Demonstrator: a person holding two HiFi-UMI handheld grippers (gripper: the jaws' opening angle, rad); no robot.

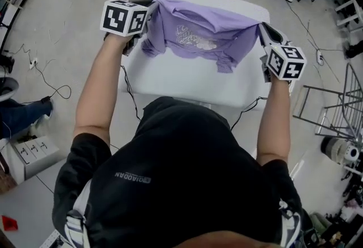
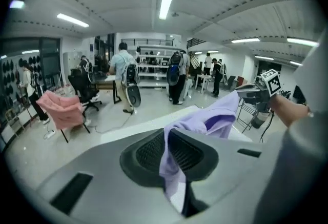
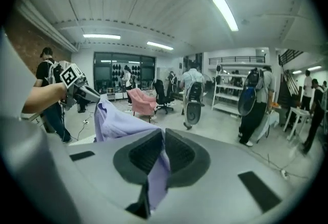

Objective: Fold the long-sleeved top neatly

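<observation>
While my left fingers (image 2: pixel 147 152) and right fingers (image 3: pixel 180 154) pinch the top (image 1: pixel 198 28), it spans sideways over the bench (image 1: pixel 187 82).

The person wears a black short-sleeved T-shirt (image 1: pixel 181 179) with a small line of grey lettering (image 1: pixel 132 177) across the back. The sleeves end above the elbows. White and dark-blue striped fabric (image 1: pixel 74 224) shows at the near left and near right edges of the shirt. The left tongs (image 1: pixel 148 14) and the right tongs (image 1: pixel 262 28) are light grey, and each bears a white cube (image 1: pixel 123 17) printed with black square markers. Up close, their shells are smooth grey with dark rectangular slots (image 2: pixel 72 193) and black ribbed pads (image 2: pixel 148 152). A thin black cable (image 1: pixel 129 89) runs from each toward the person's body.
</observation>
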